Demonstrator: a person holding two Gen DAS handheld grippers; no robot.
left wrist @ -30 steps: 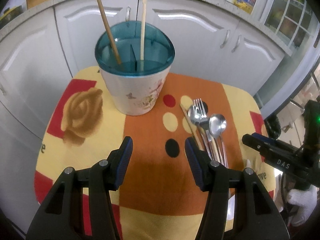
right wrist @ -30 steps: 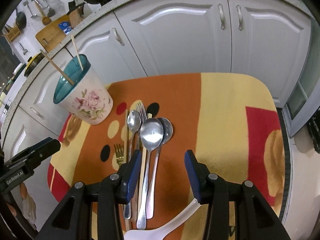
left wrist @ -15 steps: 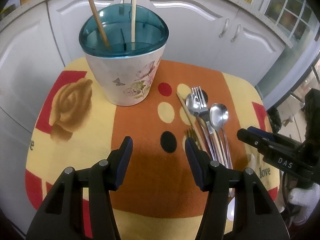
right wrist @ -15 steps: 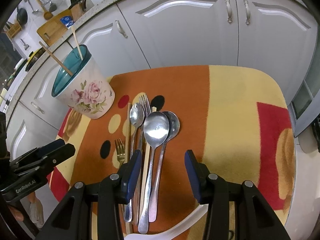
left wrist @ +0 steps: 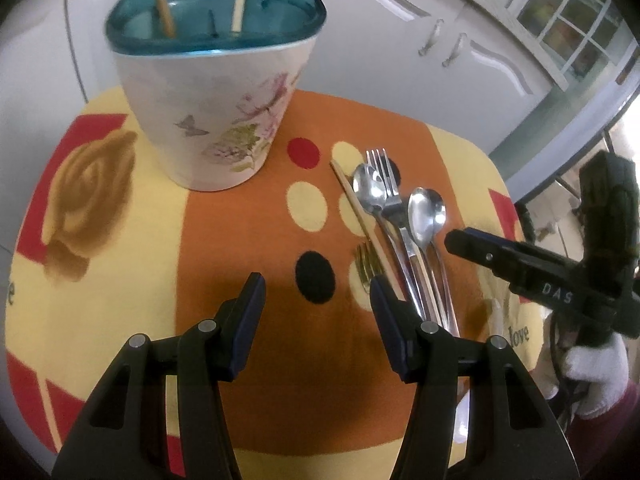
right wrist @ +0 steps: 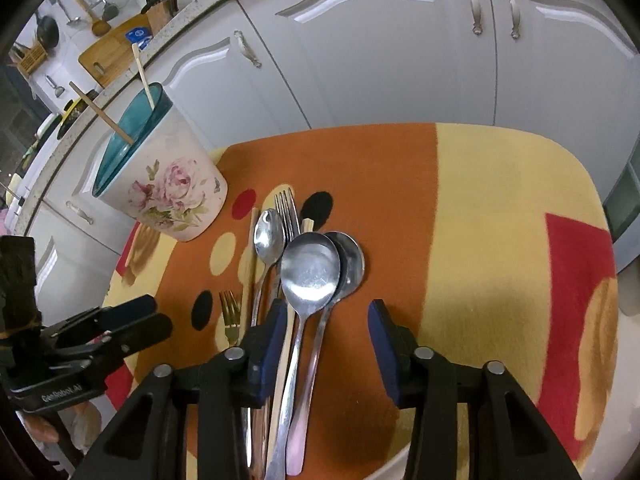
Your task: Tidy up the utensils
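Observation:
A floral utensil holder (left wrist: 216, 120) with a teal rim stands at the back of the patterned cloth and has two chopsticks (left wrist: 162, 0) in it. To its right lie a steel fork (left wrist: 384, 176), a small spoon (left wrist: 368, 188), a larger spoon (left wrist: 426, 208), a gold fork (left wrist: 366, 264) and a loose chopstick (left wrist: 358, 208). My left gripper (left wrist: 317, 286) is open over bare cloth, just left of the gold fork. My right gripper (right wrist: 327, 308) hangs over the handles of two big spoons (right wrist: 310, 268). Its jaws are closing and the pads do not touch the handles.
White cabinet doors (right wrist: 360, 60) stand behind the small cloth-covered table (right wrist: 500, 220). A white plastic utensil (left wrist: 496, 316) lies near the table's right edge. A gloved hand (left wrist: 592, 376) holds the right gripper. The yellow and red right side of the cloth is bare.
Both grippers have sunk toward the table and tilted further down. The holder now looms larger in the left wrist view. The right jaws stand slightly narrower over the spoon handles.

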